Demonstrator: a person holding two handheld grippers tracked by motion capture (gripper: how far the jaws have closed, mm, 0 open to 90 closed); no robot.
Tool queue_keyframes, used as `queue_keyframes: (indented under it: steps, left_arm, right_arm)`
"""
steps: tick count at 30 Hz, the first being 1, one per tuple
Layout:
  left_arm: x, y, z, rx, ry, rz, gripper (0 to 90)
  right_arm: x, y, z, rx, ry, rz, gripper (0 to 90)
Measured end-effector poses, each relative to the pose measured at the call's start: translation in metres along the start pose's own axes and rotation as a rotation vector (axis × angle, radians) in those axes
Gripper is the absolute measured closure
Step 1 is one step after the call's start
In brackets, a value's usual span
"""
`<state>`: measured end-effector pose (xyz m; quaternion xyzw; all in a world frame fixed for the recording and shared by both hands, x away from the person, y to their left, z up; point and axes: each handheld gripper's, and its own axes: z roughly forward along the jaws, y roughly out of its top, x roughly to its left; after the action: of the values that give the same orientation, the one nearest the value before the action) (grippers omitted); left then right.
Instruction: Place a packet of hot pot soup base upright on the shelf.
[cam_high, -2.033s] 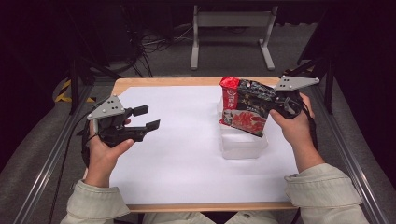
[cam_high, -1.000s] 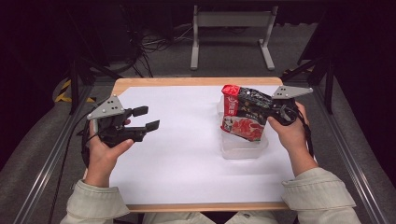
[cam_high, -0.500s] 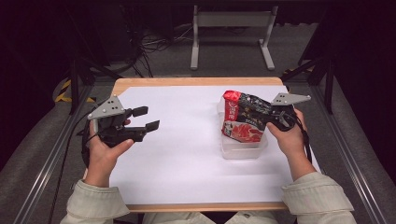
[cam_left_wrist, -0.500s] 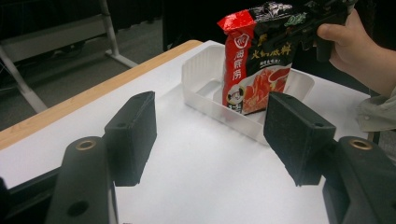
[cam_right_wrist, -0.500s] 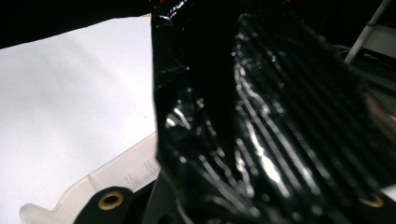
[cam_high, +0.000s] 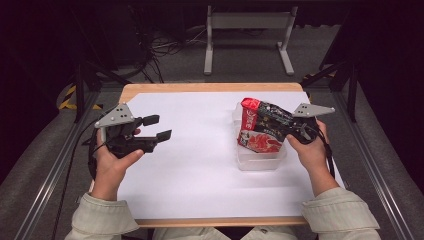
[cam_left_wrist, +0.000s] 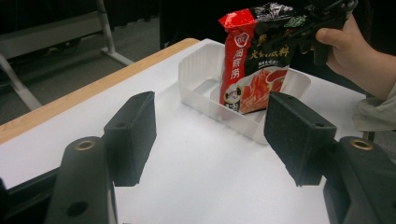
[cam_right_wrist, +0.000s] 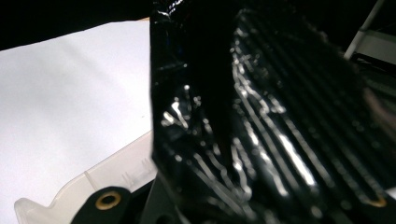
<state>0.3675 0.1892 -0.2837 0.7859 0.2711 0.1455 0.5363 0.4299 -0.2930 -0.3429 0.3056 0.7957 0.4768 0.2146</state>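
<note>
Seasoning packet pinched by right hand-held gripper, lower end inside clear plastic tray.

Packet, red and black, stands nearly upright at the right side of the white-covered counter, long axis running steeply top to bottom, top leaning slightly left. Its bottom edge sits within the tray walls; contact with the tray floor cannot be confirmed. Right hand-held gripper grips the upper right edge, jaws pressed together on the foil. Left hand-held gripper hovers well apart at the left, jaws spread, nothing between them, pointing toward the packet. Judgement: right hand is nearer; release into the tray depends on lowering straight down.
</note>
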Motion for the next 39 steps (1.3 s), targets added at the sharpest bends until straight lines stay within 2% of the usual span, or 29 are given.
queue_keyframes:
  steps: [7, 9, 12, 13, 14, 16, 19, 21, 24, 29, 34, 37, 39]
  left_arm:
    - [0.002, -0.004, 0.0, 0.01, 0.006, -0.008, 35.2]
    - [0.002, -0.006, 0.0, 0.013, 0.007, -0.012, 35.2]
    - [0.003, -0.01, -0.002, 0.024, 0.013, -0.013, 34.7]
    - [0.003, -0.011, -0.002, 0.026, 0.013, -0.015, 33.5]
    - [0.004, -0.013, -0.002, 0.027, 0.01, -0.016, 33.5]
    - [0.004, -0.016, -0.004, 0.026, 0.012, -0.014, 31.6]
    - [0.004, -0.026, -0.007, 0.03, 0.029, -0.013, 31.0]
    - [0.005, -0.033, -0.009, 0.027, 0.052, -0.019, 31.1]
    - [0.006, -0.044, -0.013, 0.032, 0.079, -0.038, 31.1]
    - [0.007, -0.059, -0.021, 0.013, 0.117, -0.066, 31.0]
    - [0.009, -0.072, -0.027, 0.001, 0.145, -0.075, 31.0]
    - [0.01, -0.083, -0.03, -0.026, 0.173, -0.068, 31.0]
    - [0.01, -0.089, -0.032, -0.035, 0.175, -0.073, 31.0]
  right_arm:
    - [-0.001, 0.001, 0.0, 0.001, -0.003, 0.003, 77.0]
    - [-0.002, 0.002, 0.0, -0.007, 0.005, 0.007, 69.8]
    - [-0.002, 0.004, -0.004, -0.054, 0.013, 0.021, 52.8]
    - [-0.001, 0.006, -0.009, -0.085, 0.013, 0.016, 45.3]
    - [-0.001, 0.006, -0.009, -0.085, 0.013, 0.016, 45.3]
    - [-0.001, 0.007, -0.015, -0.101, 0.023, 0.017, 38.8]
    - [-0.002, 0.005, -0.027, -0.116, 0.028, 0.005, 34.0]
    - [-0.002, 0.003, -0.037, -0.117, 0.038, -0.002, 32.0]
    - [-0.003, -0.001, -0.051, -0.13, 0.022, -0.015, 31.9]
    - [-0.014, -0.014, -0.074, -0.134, -0.012, 0.017, 31.5]
    - [-0.021, -0.025, -0.081, -0.104, -0.04, 0.029, 30.5]
    - [-0.026, -0.035, -0.085, -0.08, -0.059, 0.038, 29.7]
    - [-0.028, -0.04, -0.087, -0.07, -0.067, 0.045, 29.5]
